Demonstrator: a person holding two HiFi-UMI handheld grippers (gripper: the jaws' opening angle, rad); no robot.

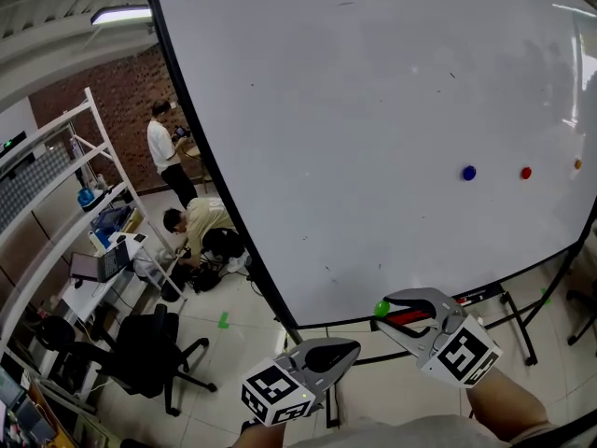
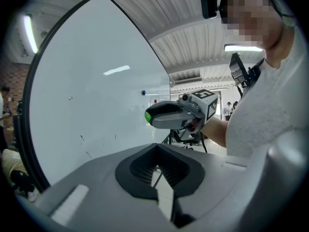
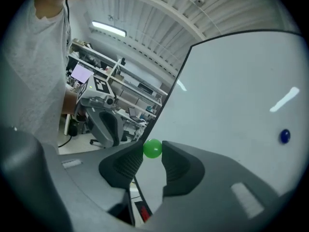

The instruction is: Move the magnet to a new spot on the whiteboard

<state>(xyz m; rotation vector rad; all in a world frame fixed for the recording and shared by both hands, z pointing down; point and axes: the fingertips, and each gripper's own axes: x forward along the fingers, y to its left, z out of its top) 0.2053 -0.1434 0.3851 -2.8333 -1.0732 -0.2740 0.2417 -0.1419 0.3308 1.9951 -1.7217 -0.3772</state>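
Right tongs are clenched partway on the green magnet, pinching it at their very tips. Left tongs are closed on nothing and hang low, at 8 o'clock from the other pair. The pick-up looks done: the magnet is held near the bottom edge of the whiteboard, at its 6 o'clock, and seems clear of the surface. Setting it down on a fresh spot is still to do. A blue magnet and a red magnet sit on the board toward 1 o'clock of the held one.

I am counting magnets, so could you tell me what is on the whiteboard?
On the whiteboard: a blue magnet, a red magnet and an orange magnet near its right edge. The green magnet is clamped in the right gripper; whether it touches the board is hidden.
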